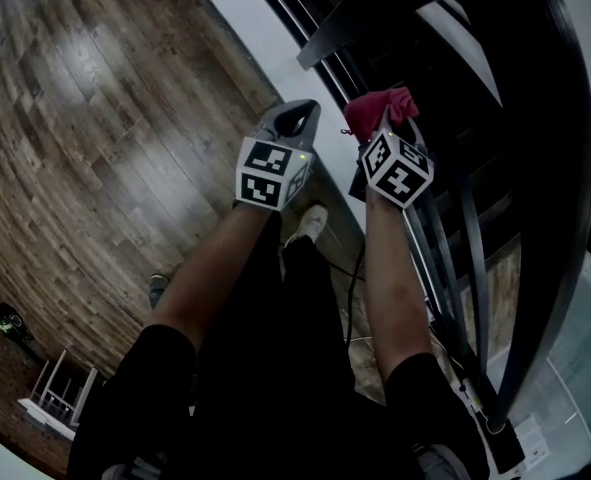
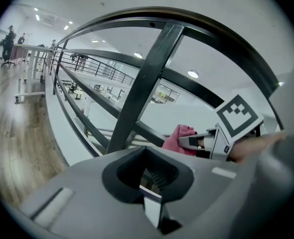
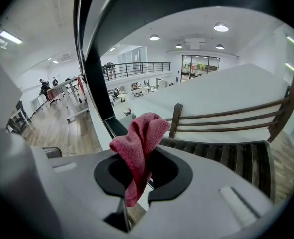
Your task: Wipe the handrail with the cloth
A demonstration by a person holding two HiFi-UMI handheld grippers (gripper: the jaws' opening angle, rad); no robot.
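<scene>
Open wooden floor (image 1: 105, 118) fills the left side, and the dark handrail (image 1: 565, 168) curves down the right edge. The left gripper (image 1: 295, 118) hangs clear of the rail, jaws pressed together on nothing. The right gripper (image 1: 383, 128), close beside the rail's bars (image 1: 475, 268), clenches the red cloth (image 1: 377, 106).
</scene>
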